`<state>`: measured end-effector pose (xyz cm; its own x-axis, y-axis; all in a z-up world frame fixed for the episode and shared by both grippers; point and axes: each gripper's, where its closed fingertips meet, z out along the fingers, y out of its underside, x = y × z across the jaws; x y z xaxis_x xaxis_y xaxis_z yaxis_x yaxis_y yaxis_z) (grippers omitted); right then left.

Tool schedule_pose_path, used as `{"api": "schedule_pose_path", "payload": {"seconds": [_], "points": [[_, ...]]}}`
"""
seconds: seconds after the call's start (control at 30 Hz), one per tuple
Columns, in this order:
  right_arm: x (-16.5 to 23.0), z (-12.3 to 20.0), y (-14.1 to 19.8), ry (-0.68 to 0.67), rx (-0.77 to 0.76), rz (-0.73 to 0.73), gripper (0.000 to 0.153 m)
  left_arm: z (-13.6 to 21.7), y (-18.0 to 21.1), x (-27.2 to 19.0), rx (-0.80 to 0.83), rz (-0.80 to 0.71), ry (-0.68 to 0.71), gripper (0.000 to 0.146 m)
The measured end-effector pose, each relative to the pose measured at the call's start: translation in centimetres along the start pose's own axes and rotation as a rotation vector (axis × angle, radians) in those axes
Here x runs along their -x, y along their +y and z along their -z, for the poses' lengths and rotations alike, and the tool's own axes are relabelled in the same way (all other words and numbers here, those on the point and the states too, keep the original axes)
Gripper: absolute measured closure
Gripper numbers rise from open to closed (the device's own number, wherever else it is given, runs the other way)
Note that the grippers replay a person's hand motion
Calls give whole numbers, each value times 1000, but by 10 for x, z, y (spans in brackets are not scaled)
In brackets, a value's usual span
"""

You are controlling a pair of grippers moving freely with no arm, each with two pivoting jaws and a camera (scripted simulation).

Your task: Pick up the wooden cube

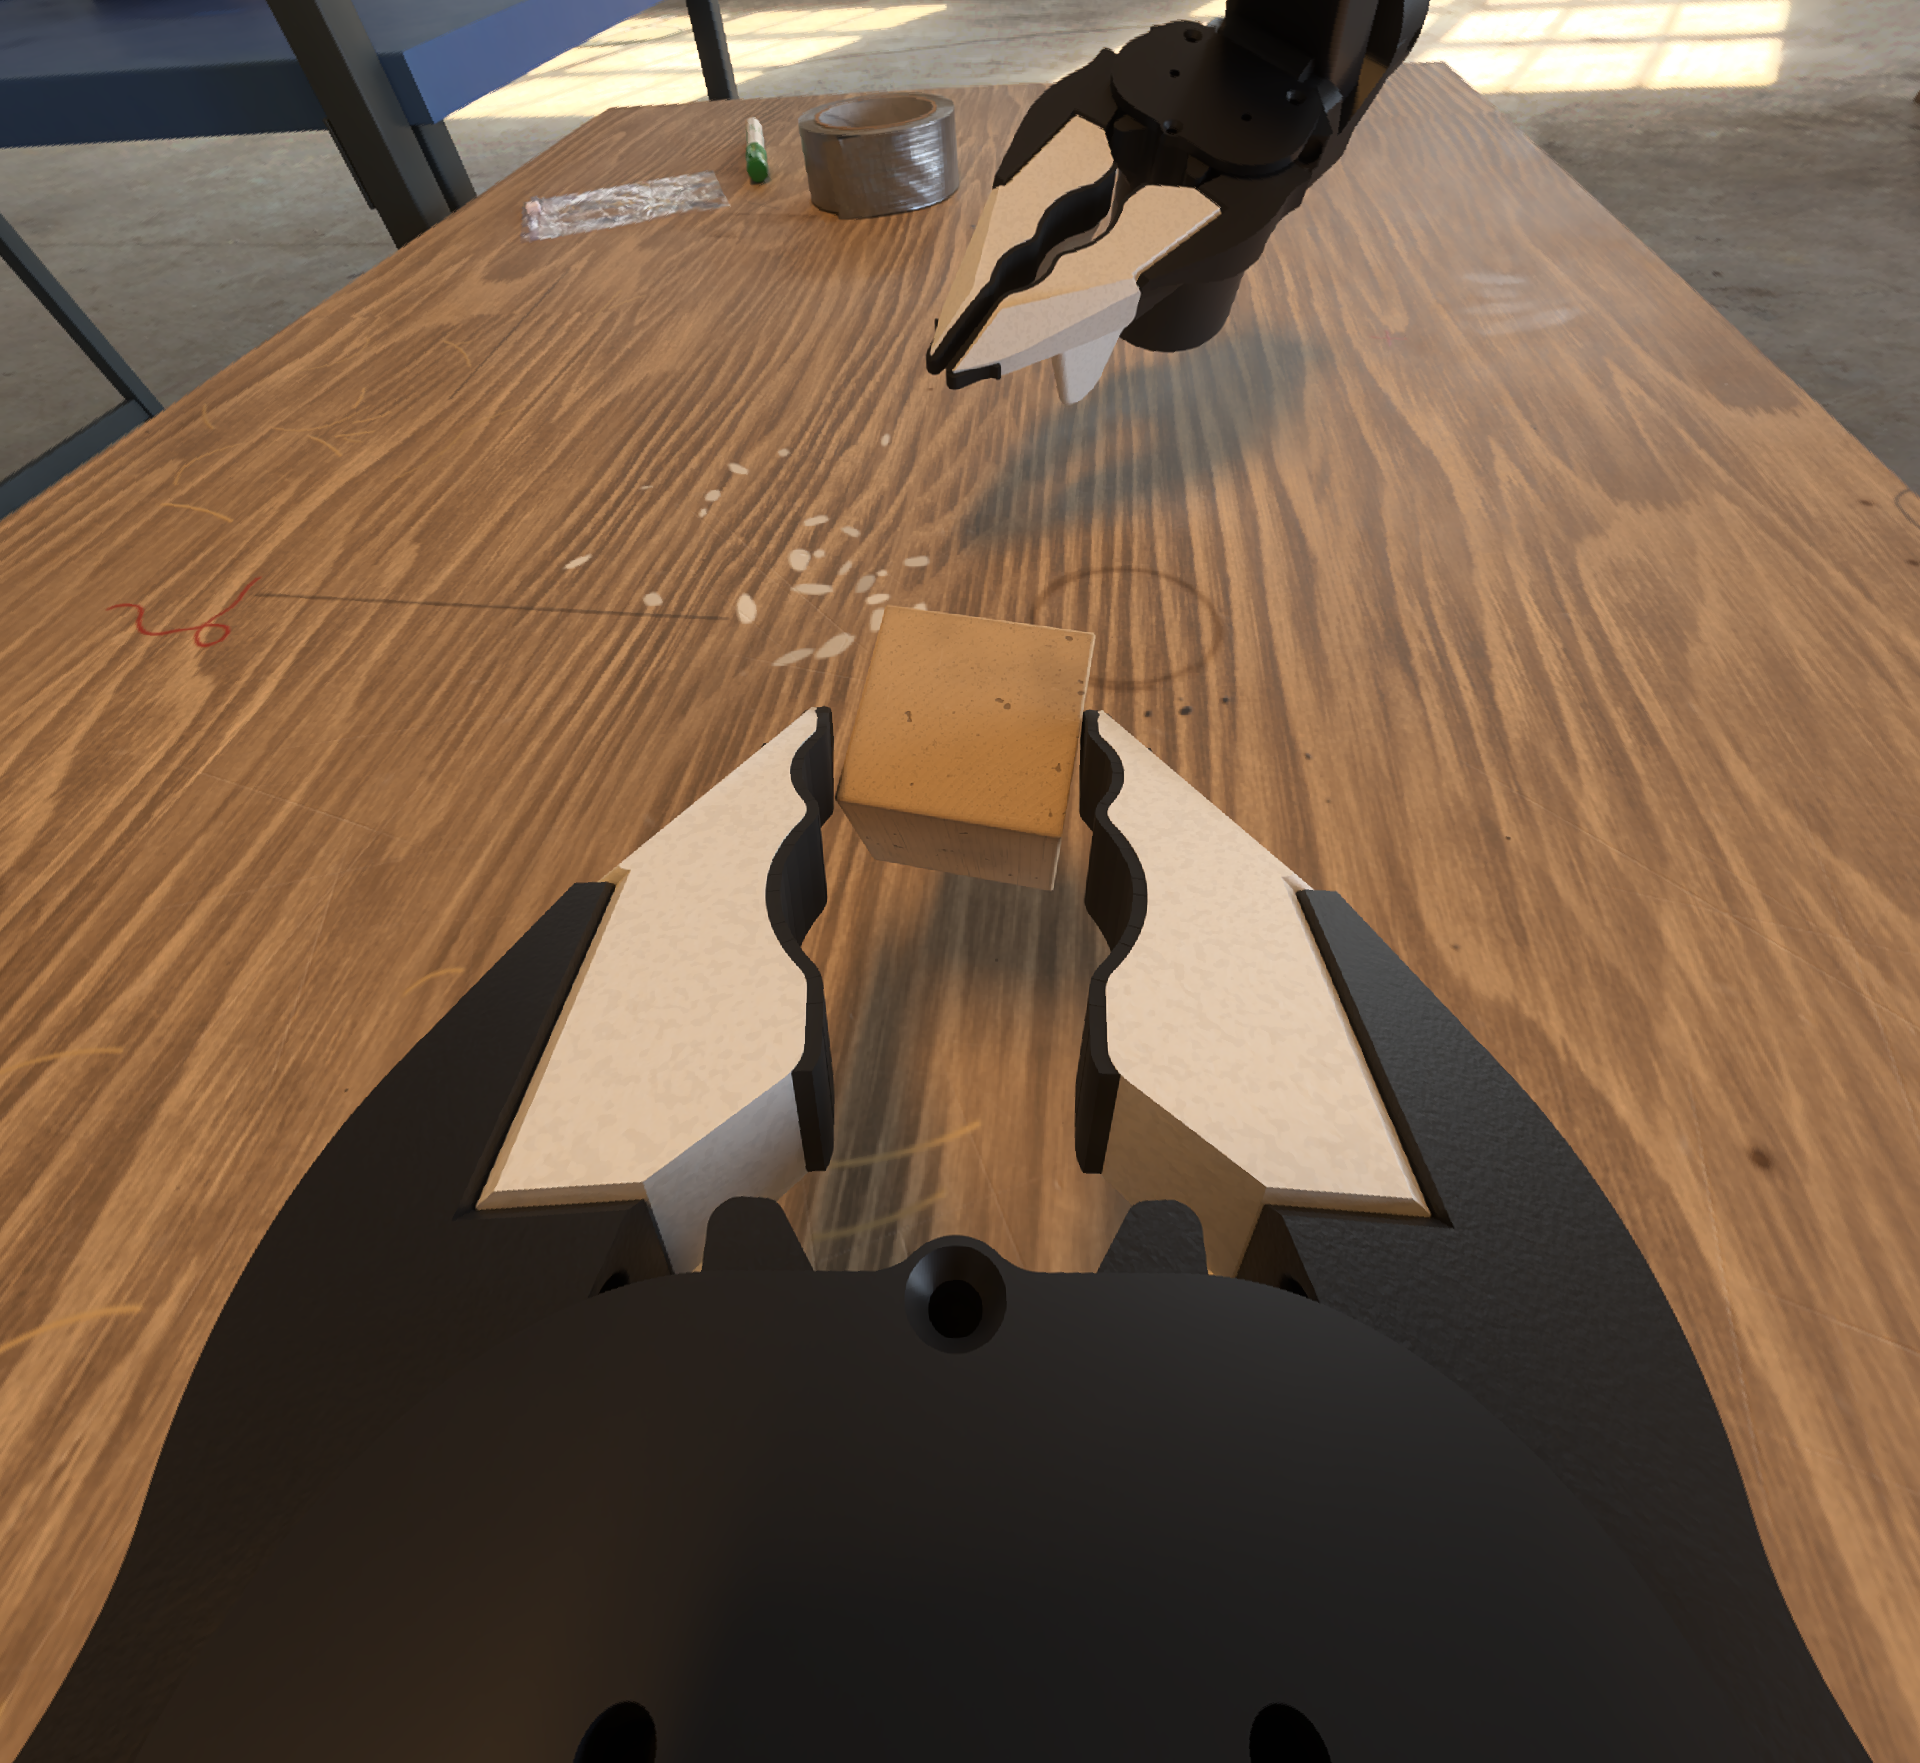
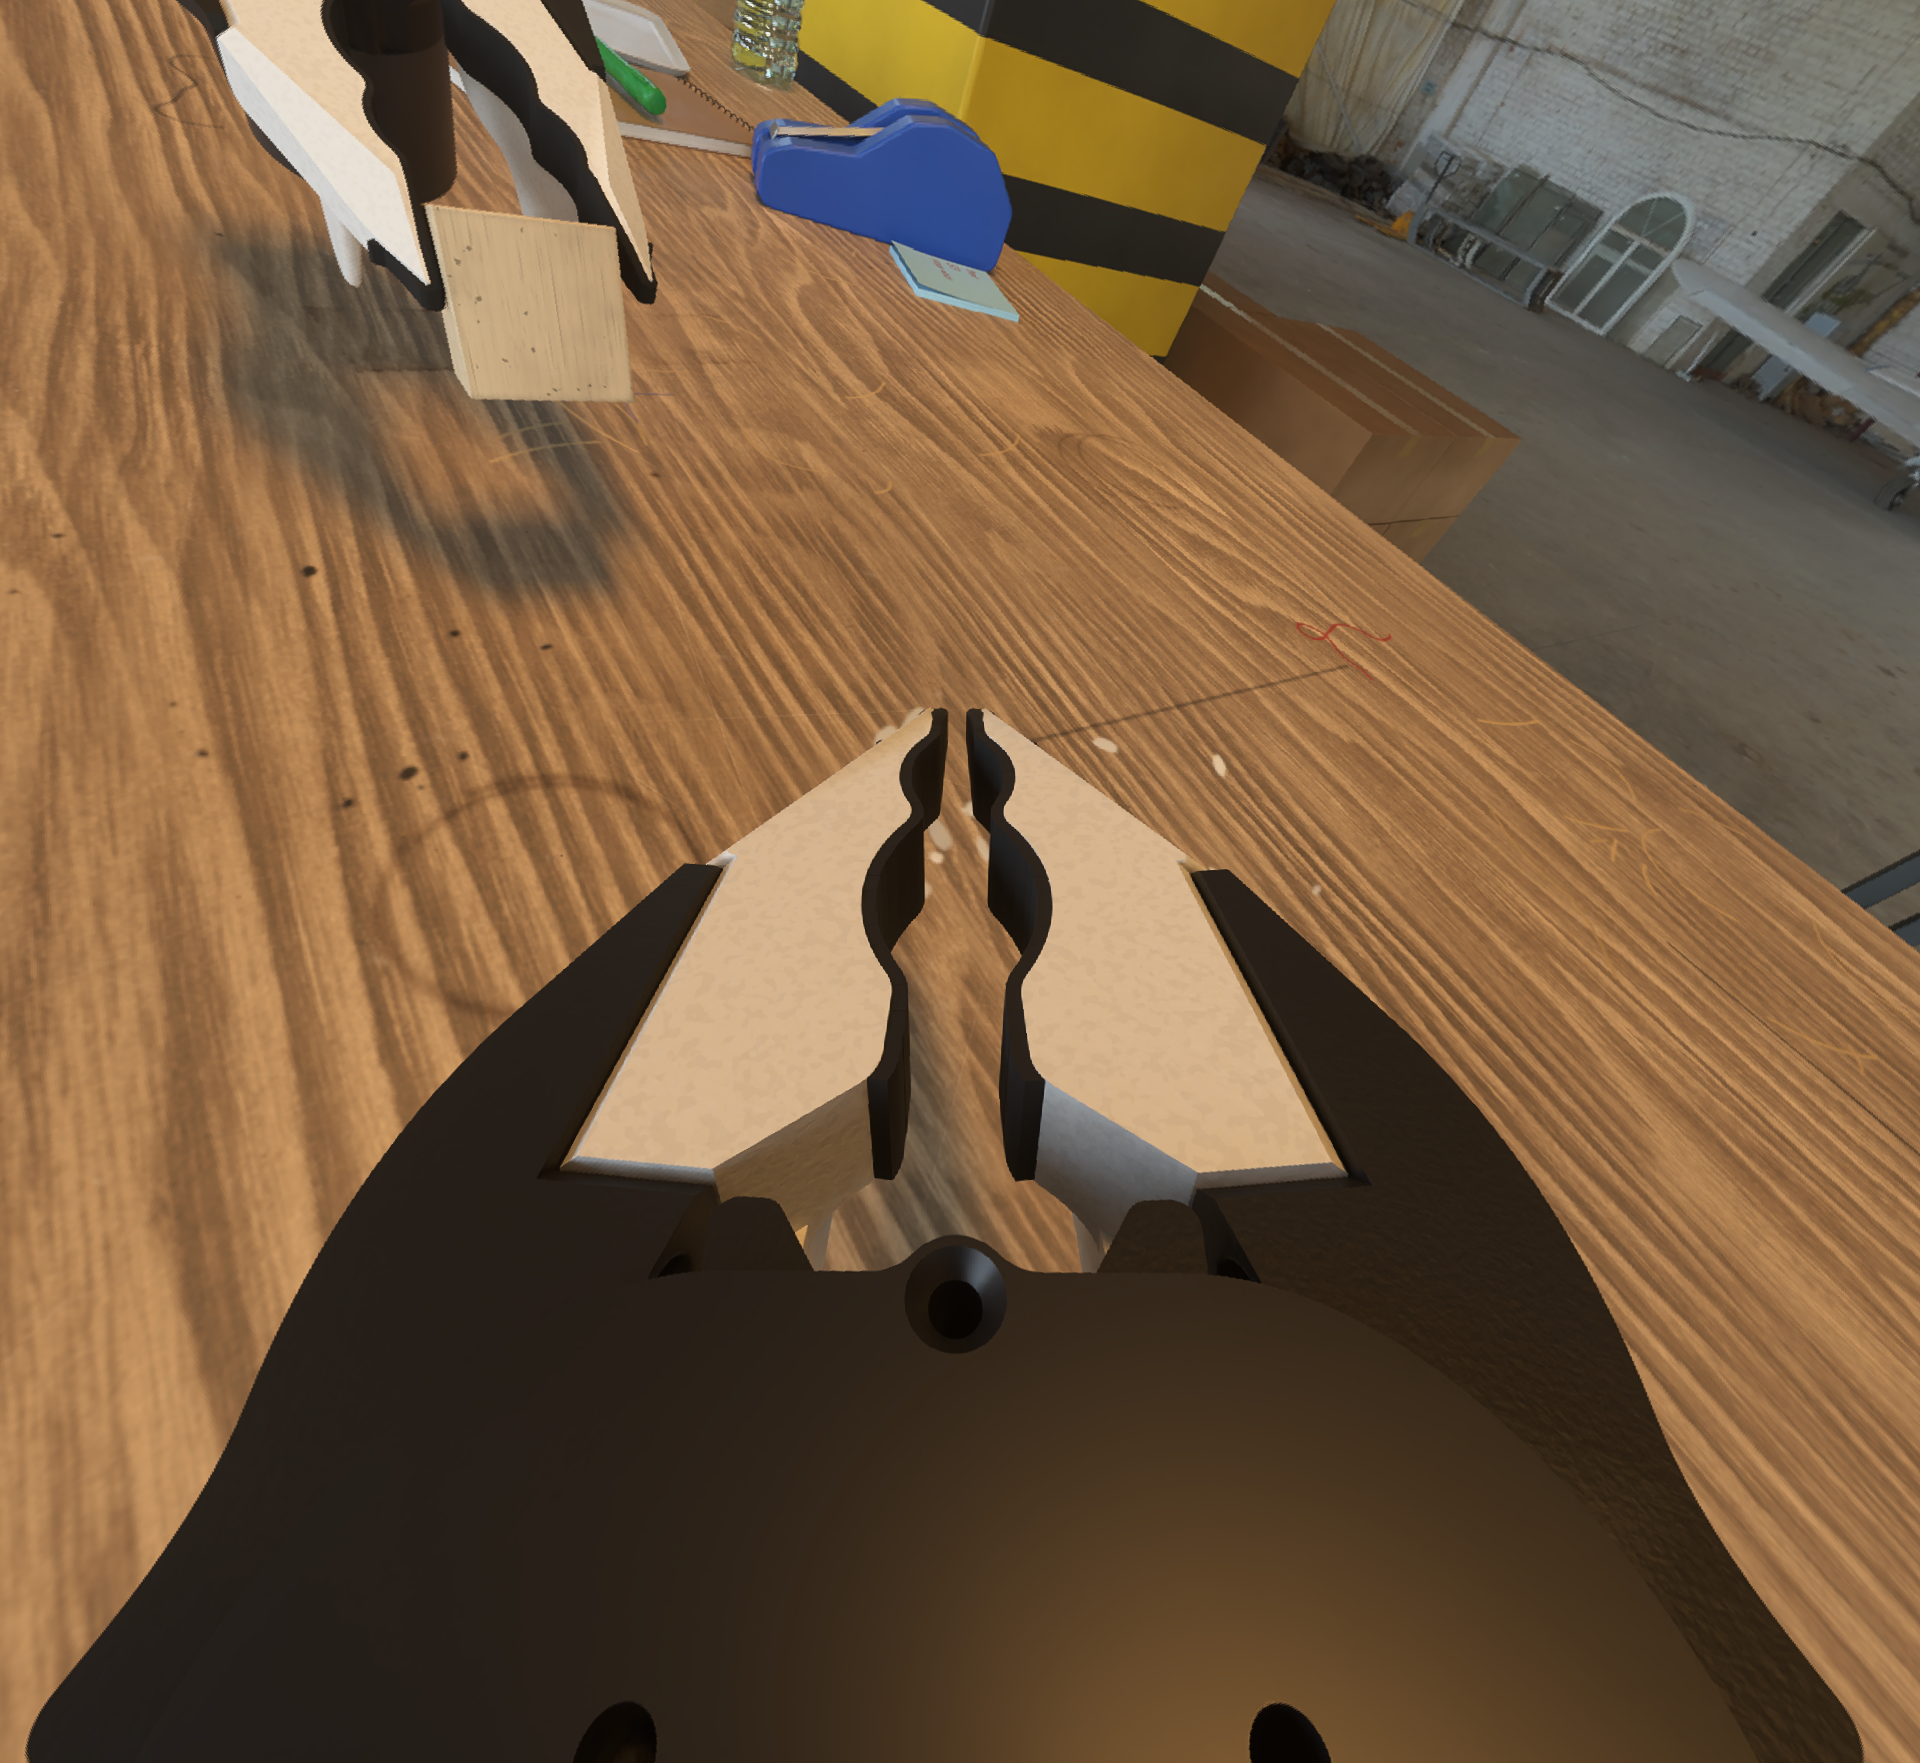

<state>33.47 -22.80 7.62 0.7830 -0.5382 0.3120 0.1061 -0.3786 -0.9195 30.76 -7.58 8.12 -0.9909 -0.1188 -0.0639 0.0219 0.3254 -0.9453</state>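
The left gripper is clenched on the wooden cube, which sits between the very tips of its two fingers, and the blurred shadow under the block suggests it is already clear of the wooden table. In the right wrist view the same block hangs at the far left, pinched only along its upper part, with most of its body below the fingertips. That is where the risk lies, as I judge it: the hold is shallow and high, so a jerk or a fast swing could let the cube pivot between the pads and slip out onto the table. It also looks slightly turned in the grip, so the contact may fall on edges and not on flat faces, which would weaken the hold. The right gripper hovers low over the table with its fingers nearly together and nothing between them; in the left wrist view it sits beyond the cube and to the right, well apart from it. A roll of grey tape at the far end seems too distant to interfere.
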Motion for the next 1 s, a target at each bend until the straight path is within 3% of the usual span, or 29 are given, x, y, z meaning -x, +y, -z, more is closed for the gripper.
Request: {"api": "schedule_pose_path", "payload": {"seconds": [1.0], "points": [[1,-1,1,-6,7,3,149,0,-2,2,-7,6,-26,99]]}}
